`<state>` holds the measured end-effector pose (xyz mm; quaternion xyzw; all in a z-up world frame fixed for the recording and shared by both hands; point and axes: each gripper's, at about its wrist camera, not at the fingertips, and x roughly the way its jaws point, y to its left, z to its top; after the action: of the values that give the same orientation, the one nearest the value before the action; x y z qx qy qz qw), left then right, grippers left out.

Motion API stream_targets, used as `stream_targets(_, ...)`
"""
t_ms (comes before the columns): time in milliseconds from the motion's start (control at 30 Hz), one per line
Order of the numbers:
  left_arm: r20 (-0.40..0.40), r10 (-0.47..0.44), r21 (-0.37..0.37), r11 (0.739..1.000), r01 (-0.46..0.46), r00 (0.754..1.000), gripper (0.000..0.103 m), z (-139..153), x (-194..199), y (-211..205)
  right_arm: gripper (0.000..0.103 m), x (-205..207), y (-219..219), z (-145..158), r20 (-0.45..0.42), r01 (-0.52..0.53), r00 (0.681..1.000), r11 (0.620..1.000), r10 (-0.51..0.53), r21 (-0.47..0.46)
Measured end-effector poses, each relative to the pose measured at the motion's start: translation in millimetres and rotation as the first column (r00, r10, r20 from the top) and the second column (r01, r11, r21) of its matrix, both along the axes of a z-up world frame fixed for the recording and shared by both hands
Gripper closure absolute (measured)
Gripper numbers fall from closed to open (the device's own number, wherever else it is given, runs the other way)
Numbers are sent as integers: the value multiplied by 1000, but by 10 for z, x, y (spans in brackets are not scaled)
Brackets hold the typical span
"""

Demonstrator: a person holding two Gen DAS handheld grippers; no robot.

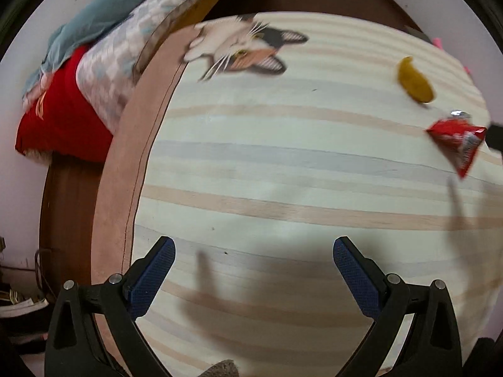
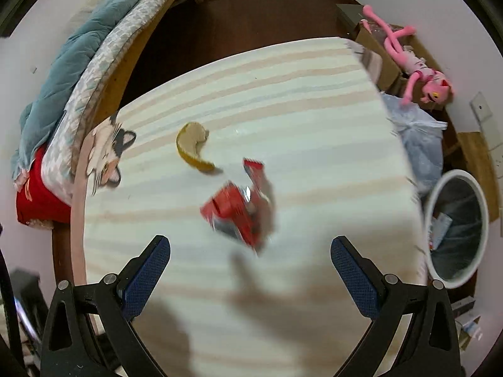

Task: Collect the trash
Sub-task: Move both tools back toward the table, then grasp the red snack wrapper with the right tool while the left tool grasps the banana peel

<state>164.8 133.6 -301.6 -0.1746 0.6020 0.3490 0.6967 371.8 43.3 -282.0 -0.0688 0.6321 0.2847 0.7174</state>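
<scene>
Fingers on your left gripper [image 1: 254, 275] and right gripper [image 2: 250, 275] were spread wide, holding nothing. Your red wrapper [image 2: 239, 212] lay on the striped mat [image 2: 314, 132], just beyond the right gripper, peel [image 2: 193, 149] farther left.

A big striped mat [image 2: 283, 110] with pale pink and grey lines fills the middle of both views, and a cat picture [image 1: 242, 50] sits at its left edge. A dark brown floor [image 2: 251, 15] shows along the top, with white walls [image 2: 41, 25] behind it. At the upper left is a bed [image 2: 103, 50] with a blue-green blanket [image 2: 63, 72] and a red cloth [image 1: 63, 116], and at the upper right a pink toy [image 2: 411, 62] lies on brown boxes [image 2: 380, 59].
</scene>
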Motion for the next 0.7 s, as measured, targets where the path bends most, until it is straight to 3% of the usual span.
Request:
stream_targets(67,-1,3,-2,1000,-3,1000,0,-6,19,27,9,69,103,-88,0,8,1000,1000,-8,8)
stream_targets(133,3,3,-3,1000,-3,1000,0,7,78,63,35,120,174,-157,-25,4,1000,1000,-3,20)
stream_targets(167,6,2,-7,1000,-2,1000,0,29,124,76,56,134,194,-188,-42,-3,999,1000,4,20)
stream_targets(200,12,-2,-11,1000,2,1000,0,48,188,81,69,146,199,-208,-53,-9,999,1000,10,19)
stream_targets(267,27,-12,-18,1000,12,1000,0,98,322,91,78,151,174,-212,-63,-22,998,999,24,32)
stream_targets(467,93,-58,-72,995,65,994,0,238,913,96,82,329,-184,94,25,23,999,999,-24,32)
stream_targets(600,164,-21,-181,982,51,986,0,233,1394,145,83,667,-394,58,44,110,993,994,-109,-6)
stream_targets(700,163,19,-284,959,28,986,1,84,1640,198,83,841,-462,-62,16,148,989,989,-148,-25)
